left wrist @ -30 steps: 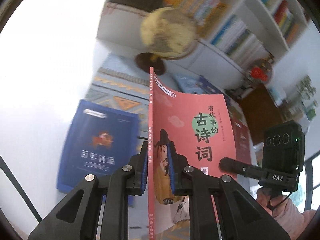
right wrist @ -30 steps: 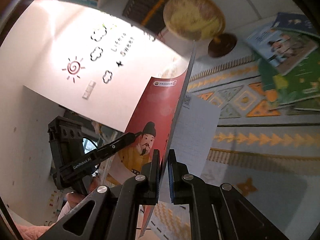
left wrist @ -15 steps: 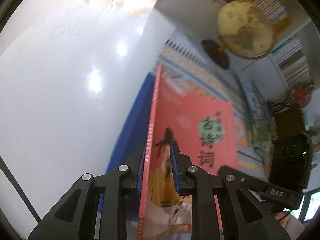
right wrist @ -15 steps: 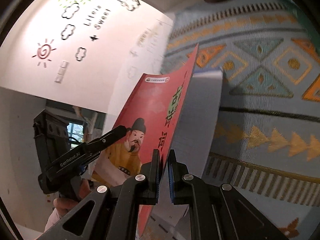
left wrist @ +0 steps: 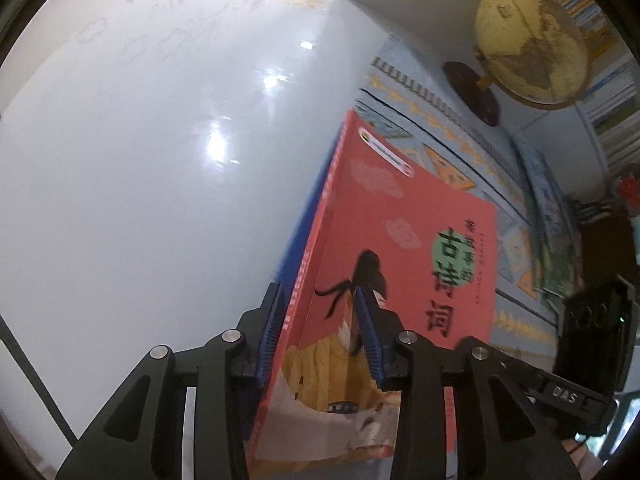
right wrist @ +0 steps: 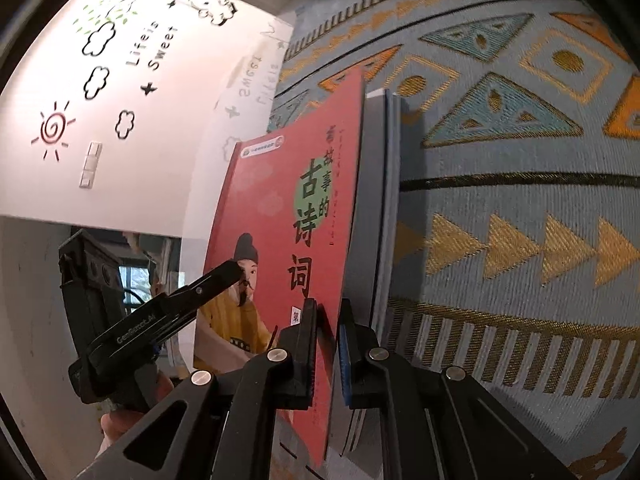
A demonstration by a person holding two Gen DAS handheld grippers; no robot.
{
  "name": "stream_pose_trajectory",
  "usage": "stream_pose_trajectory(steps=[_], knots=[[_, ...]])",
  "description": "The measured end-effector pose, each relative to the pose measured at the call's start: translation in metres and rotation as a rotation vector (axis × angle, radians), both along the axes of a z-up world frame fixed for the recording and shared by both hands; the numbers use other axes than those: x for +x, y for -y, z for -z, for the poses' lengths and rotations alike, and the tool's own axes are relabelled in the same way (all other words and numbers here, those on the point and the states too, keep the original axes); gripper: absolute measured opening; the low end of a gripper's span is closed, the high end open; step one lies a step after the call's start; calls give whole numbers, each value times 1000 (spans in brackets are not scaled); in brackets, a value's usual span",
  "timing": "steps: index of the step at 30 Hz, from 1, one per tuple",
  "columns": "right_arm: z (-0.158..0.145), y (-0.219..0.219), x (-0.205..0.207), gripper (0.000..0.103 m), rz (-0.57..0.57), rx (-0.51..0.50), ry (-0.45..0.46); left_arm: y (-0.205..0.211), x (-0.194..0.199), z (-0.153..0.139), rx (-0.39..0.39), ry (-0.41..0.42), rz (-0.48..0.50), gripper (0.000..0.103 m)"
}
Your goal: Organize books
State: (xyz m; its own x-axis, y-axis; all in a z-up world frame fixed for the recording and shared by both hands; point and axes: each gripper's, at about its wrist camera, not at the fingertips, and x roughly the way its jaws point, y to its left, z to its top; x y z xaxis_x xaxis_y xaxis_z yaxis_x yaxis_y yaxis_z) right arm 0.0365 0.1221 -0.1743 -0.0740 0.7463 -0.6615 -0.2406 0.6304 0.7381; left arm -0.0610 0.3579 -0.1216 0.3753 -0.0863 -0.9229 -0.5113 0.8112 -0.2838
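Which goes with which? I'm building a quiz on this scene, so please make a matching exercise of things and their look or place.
1 red book
2 globe
3 blue book
4 patterned cloth

a on a dark round stand
b just beneath the red book
c cover shows a robed figure
d orange triangles on grey-blue

Pairs: 1-c, 2-a, 3-b, 4-d

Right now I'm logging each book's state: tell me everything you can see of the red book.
The red book is a thin glossy paperback with a green circle, black Chinese characters and a robed, hatted figure. It lies on a blue book on the patterned cloth. The right gripper pinches its edge; the left gripper, jaws just opening, straddles its spine corner.
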Motion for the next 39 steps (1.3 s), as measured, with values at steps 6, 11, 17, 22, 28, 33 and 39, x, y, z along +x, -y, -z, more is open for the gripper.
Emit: stream_pose_trajectory(steps=[6,11,17,22,28,33,39], knots=[[-1,7,-7,9,24,-3,14,4,9,5,64,-59,43,34],[0,14,-11,10,44,5,-2,4,11,5,68,-62,45,36],[-6,32,-5,11,72,1,-34,6,-2,0,90,-70,13,36],[-20,63,-5,21,103,24,-43,30,-16,-17,112,-52,41,36],[-74,123,-28,22,53,17,139,83,-27,-57,115,24,133,36],[-135,195,-76,22,-19,11,315,147,-42,-105,145,101,237,37],[-200,288,-126,23,35,3,430,202,-57,-158,143,193,328,40]])
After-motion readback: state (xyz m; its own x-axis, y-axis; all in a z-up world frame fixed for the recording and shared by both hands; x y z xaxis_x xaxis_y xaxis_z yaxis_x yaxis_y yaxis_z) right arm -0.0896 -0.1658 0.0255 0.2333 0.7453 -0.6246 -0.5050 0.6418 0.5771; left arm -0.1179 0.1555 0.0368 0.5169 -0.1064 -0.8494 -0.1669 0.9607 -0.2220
